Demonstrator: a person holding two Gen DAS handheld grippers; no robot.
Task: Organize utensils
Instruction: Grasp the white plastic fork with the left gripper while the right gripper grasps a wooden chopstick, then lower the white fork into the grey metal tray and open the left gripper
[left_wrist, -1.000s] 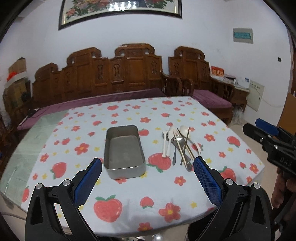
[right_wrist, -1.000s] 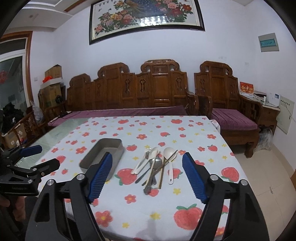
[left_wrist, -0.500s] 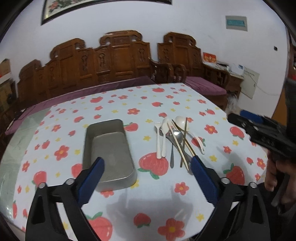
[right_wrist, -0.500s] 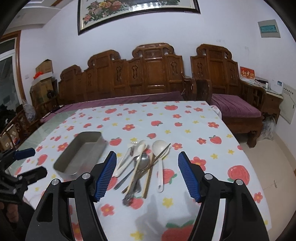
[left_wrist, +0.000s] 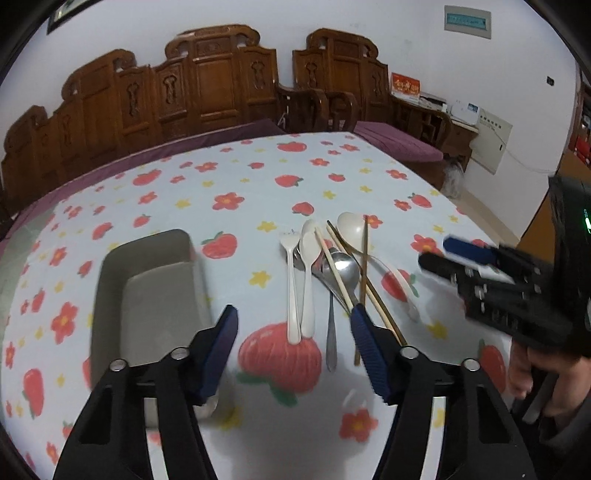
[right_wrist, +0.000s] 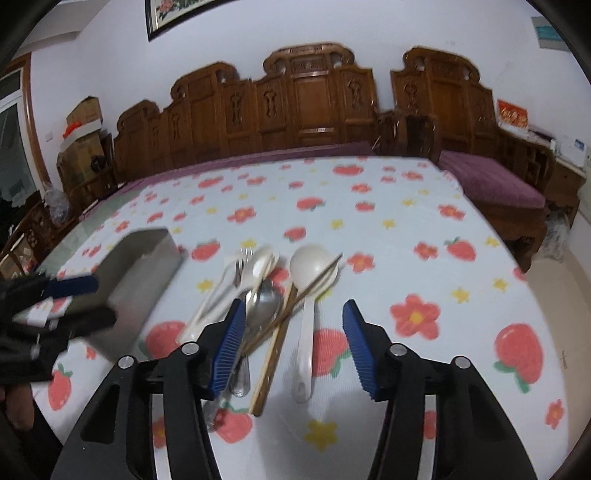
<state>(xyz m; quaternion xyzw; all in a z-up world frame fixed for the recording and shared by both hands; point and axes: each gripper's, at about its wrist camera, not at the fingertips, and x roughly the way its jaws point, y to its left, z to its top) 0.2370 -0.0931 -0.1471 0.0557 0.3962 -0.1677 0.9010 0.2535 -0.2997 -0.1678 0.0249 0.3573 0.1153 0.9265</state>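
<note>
Both grippers' jaws, gripping nothing, are closing above the utensils.

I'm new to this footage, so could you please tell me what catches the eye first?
A jumbled pile of white plastic spoons, metal spoon and wooden chopsticks lies mid-table on the strawberry-and-flower printed tablecloth. Beside it on the left sits an empty grey metal rectangular tray. Carved dark wooden benches line the wall behind.
</note>
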